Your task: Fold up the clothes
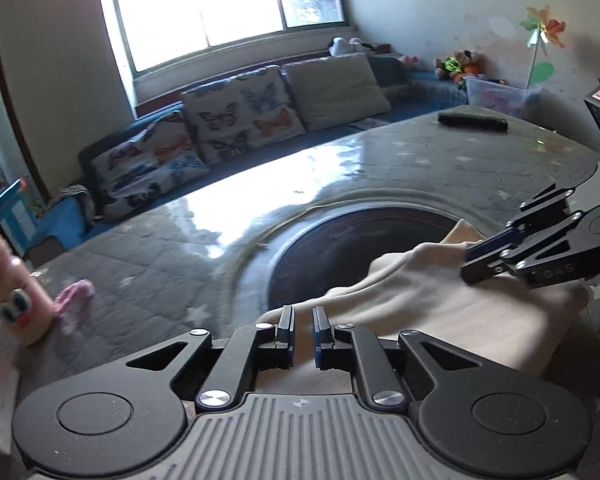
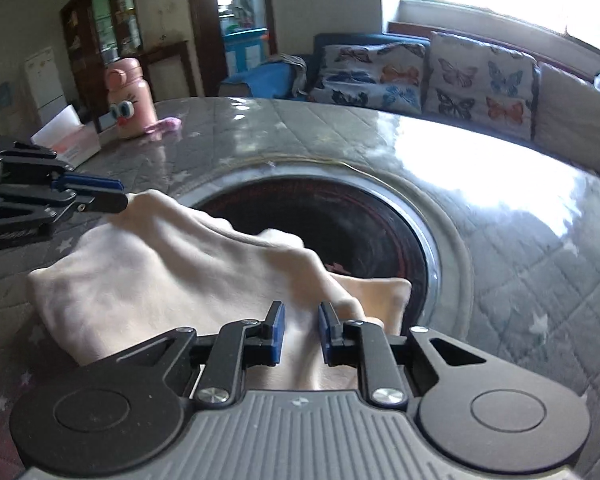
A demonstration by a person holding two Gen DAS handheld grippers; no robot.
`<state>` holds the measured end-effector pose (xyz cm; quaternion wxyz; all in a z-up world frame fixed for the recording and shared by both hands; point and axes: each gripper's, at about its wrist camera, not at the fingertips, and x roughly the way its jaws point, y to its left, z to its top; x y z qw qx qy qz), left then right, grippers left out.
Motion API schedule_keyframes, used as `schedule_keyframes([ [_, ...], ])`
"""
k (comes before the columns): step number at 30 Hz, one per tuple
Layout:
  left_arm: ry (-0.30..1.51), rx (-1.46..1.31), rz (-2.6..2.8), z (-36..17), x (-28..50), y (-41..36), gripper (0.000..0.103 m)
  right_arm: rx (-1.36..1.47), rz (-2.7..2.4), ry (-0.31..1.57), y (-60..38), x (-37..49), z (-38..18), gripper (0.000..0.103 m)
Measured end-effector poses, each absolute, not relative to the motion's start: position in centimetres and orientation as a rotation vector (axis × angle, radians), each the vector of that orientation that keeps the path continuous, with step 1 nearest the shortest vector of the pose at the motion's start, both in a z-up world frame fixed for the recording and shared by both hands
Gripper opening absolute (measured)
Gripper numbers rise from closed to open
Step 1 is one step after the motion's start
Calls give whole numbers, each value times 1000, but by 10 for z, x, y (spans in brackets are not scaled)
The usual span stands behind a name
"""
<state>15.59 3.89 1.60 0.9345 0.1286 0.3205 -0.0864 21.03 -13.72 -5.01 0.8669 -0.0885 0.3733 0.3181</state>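
A cream garment (image 2: 140, 280) lies partly over the table's round dark inset (image 2: 340, 216). Its top edge is lifted into a taut ridge between both grippers. My left gripper (image 1: 303, 322) has its jaws nearly together at the garment's near edge (image 1: 420, 300). In the right wrist view that left gripper (image 2: 120, 196) pinches a raised corner at the left. My right gripper (image 2: 302, 320) is closed on a bunched fold of the cloth. In the left wrist view the right gripper (image 1: 470, 264) grips the far right edge.
The grey quilted table top (image 1: 160, 264) has a glossy cover. A pink bottle with cartoon eyes (image 2: 130, 98), a pink scrap of cloth (image 2: 164, 124) and a tissue box (image 2: 68, 136) stand at its left. A black bar-shaped object (image 1: 472, 120) lies far right. A sofa with butterfly cushions (image 1: 240, 116) lines the far side.
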Motion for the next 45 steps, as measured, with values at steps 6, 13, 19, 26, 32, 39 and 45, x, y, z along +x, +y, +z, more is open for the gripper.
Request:
schedule_keyframes([
  [6, 728, 202, -171, -6, 182, 40, 11, -176, 653, 774, -140, 214, -50, 18],
  [13, 747, 159, -120, -17, 188, 55, 11, -156, 640, 781, -146, 220, -54, 18],
  [19, 701, 159, -159, -3, 182, 43, 11, -151, 682, 753, -134, 223, -43, 18],
  [26, 739, 178, -177, -15, 193, 34, 11, -201, 699, 789, -95, 238, -51, 17],
  [32, 719, 176, -182, -9, 184, 36, 12, -241, 726, 765, -90, 228, -48, 17],
  [39, 676, 206, -261, 5, 144, 25, 12, -274, 808, 739, -95, 192, -34, 19],
  [45, 661, 236, -313, 2, 110, 14, 12, -296, 840, 725, -94, 164, -36, 19],
])
